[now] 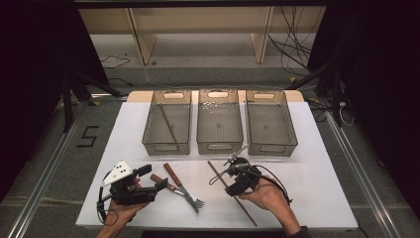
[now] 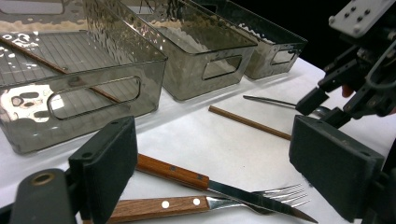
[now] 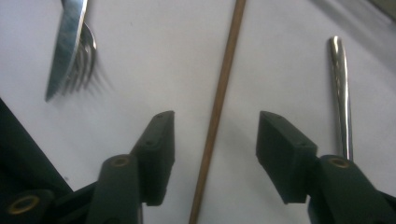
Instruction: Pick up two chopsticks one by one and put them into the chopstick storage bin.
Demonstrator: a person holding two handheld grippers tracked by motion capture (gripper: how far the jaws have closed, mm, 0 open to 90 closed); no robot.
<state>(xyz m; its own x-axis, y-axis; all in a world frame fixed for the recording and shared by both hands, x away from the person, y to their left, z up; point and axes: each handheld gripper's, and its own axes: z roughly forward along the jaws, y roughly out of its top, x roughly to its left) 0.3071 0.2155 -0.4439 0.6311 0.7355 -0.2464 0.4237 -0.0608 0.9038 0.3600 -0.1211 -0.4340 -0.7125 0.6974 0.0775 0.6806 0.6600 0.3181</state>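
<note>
A brown chopstick (image 1: 247,213) lies slanted on the white table (image 1: 307,188), right of centre. My right gripper (image 1: 232,184) points down over the chopstick (image 3: 219,102). In the right gripper view the right gripper (image 3: 215,154) is open, one jaw on each side of the stick, neither pad touching it. A metal utensil handle (image 3: 341,93) lies just beyond one jaw. My left gripper (image 1: 154,177) rests low at the front left, open with nothing between its jaws. Beside it a wooden-handled knife (image 1: 172,174) crosses a wooden-handled fork (image 1: 198,202).
Three translucent grey bins stand side by side at the table's back: left bin (image 1: 166,147), middle bin (image 1: 219,147), right bin (image 1: 272,148). A second chopstick (image 1: 168,126) lies in the left bin. Bare table stretches to the right of my right hand.
</note>
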